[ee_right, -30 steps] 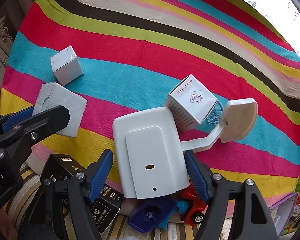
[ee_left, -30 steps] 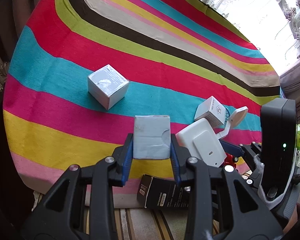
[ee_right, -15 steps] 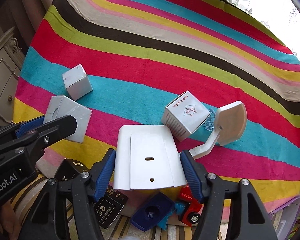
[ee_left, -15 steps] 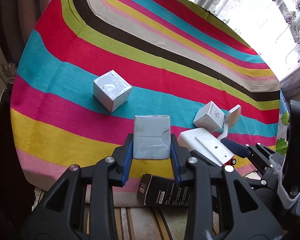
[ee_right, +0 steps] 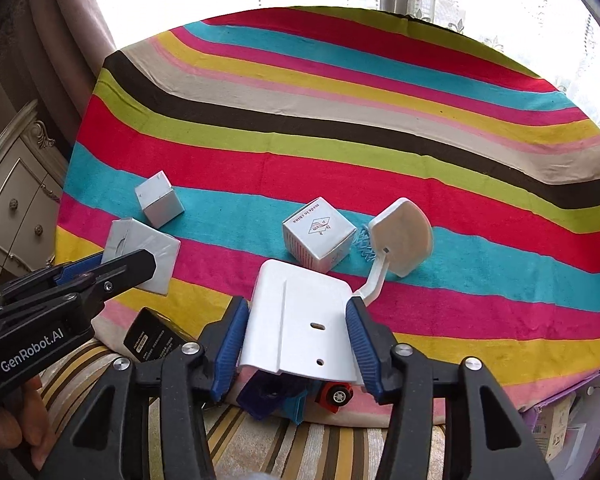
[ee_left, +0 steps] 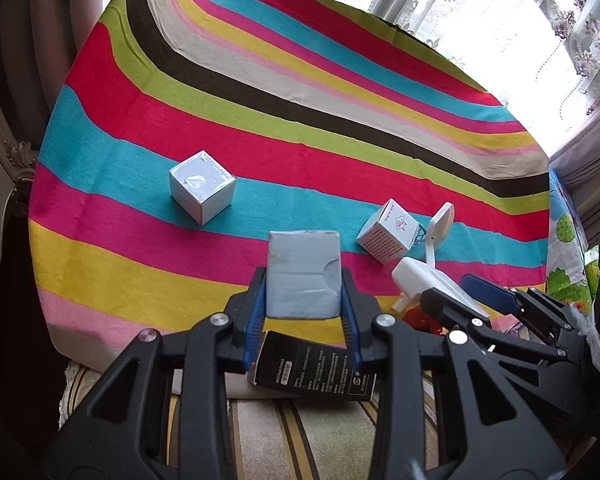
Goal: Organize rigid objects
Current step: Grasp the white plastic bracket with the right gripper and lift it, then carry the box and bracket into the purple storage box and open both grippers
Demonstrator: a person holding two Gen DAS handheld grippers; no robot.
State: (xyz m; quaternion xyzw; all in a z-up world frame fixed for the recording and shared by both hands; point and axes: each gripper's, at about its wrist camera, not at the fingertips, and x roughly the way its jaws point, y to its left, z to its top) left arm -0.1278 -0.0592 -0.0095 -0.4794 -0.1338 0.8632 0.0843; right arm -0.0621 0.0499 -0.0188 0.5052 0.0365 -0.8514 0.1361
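Two tools, both loaded: my left tool [ee_left: 304, 292] is clamped on a flat grey box [ee_left: 303, 274], and my right tool [ee_right: 296, 340] is clamped on the base of a white desk lamp [ee_right: 304, 320], whose thin neck runs forward to its round head [ee_right: 402, 236].

Both loads seem to be held above the striped cloth [ee_left: 260, 112] over the bench, at its near edge, and I judge the step in hand to be carrying each to a tidy spot. To do it well I would keep the grey box level between my blue pads [ee_left: 257, 312] so it does not pivot, and set it flat beside the grey cube [ee_left: 202, 188], which sits apart on the teal stripe ahead and to the left. The lamp is the awkward one: its head reaches well past my right tool and stands just beside the small white printed box [ee_right: 318, 240], so any swing could knock that box. I would move it slowly and put the base down first.

Below my left tool a black carton [ee_left: 314, 368] lies at the cloth's edge, partly under the grey box from this angle. Under the lamp base I see a red toy car [ee_right: 336, 394] and a dark blue plastic piece [ee_right: 266, 396].
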